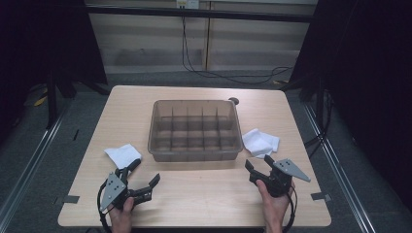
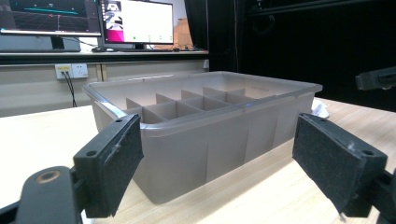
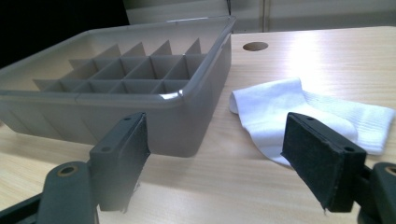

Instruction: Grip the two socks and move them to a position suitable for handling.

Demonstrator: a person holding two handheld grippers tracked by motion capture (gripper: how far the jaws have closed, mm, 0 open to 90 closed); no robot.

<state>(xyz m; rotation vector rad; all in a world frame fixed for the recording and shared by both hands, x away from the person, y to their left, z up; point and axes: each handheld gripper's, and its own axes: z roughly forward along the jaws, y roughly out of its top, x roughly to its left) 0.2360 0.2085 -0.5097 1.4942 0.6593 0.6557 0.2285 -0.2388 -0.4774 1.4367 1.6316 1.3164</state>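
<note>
A grey see-through bin (image 1: 194, 145) with several divider cells stands in the middle of the wooden table (image 1: 204, 194). A folded white sock (image 1: 124, 154) lies off its front left corner and another white sock (image 1: 261, 142) off its front right corner. My left gripper (image 1: 145, 172) rests low on the table just below the left sock, open and holding nothing; it faces the bin's wall (image 2: 205, 149). My right gripper (image 1: 258, 162) is open and holds nothing, just short of the right sock (image 3: 303, 109), with the bin's corner (image 3: 187, 116) ahead on its left.
A round cable hole (image 1: 234, 101) sits behind the bin's far right corner. Bare table lies between the two hands along the front edge. Monitors (image 2: 135, 21) stand on a desk beyond the table. Dark frame posts flank both sides.
</note>
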